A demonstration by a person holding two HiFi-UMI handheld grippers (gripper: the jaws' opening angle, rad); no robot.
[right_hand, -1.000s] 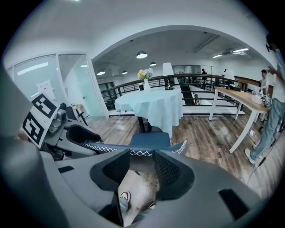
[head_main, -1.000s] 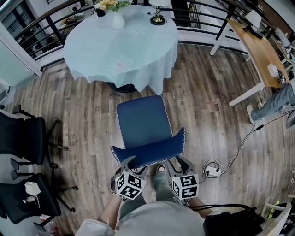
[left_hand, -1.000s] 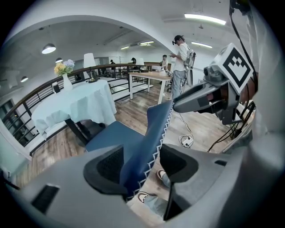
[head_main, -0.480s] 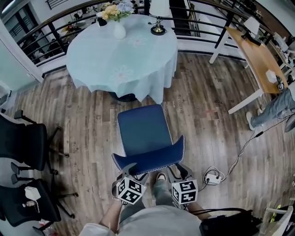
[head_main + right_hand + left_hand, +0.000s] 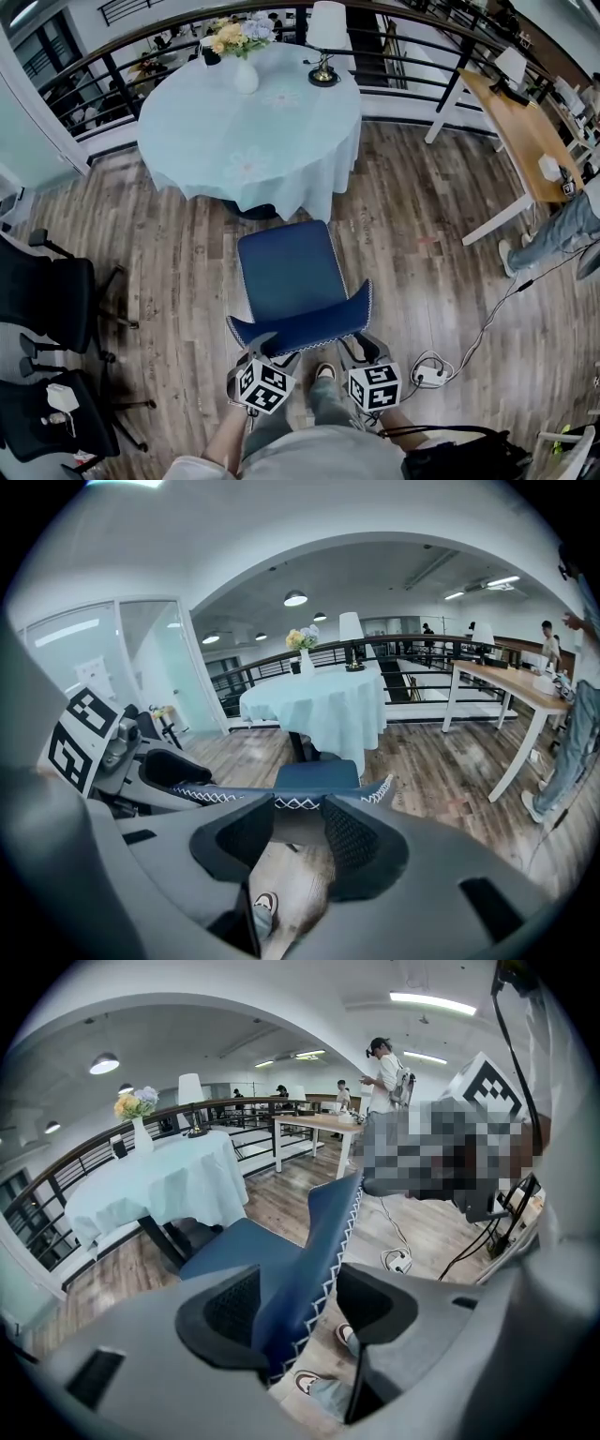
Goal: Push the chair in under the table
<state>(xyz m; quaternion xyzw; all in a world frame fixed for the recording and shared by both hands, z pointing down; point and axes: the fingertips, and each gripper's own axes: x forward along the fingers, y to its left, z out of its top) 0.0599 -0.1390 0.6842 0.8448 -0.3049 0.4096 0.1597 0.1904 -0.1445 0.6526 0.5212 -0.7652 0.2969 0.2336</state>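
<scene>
In the head view, the chair (image 5: pixel 289 272) stands just before the round worktop (image 5: pixel 248 131), not under it, with the left gripper (image 5: pixel 263 337) and right gripper (image 5: pixel 367 345) at its backrest (image 5: pixel 302 323). In the left gripper view, the open fingers (image 5: pixel 220 1312) straddle the backrest's edge. In the right gripper view, the fingers (image 5: pixel 361 841) are apart, just behind the backrest's top.

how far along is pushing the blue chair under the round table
Done: both grippers are at the blue padded chair. In hand: the left gripper straddles the backrest, jaws open; the right gripper, open too, faces its rear. Left: the whole push; the seat sits outside the round table with its pale blue cloth.
</scene>
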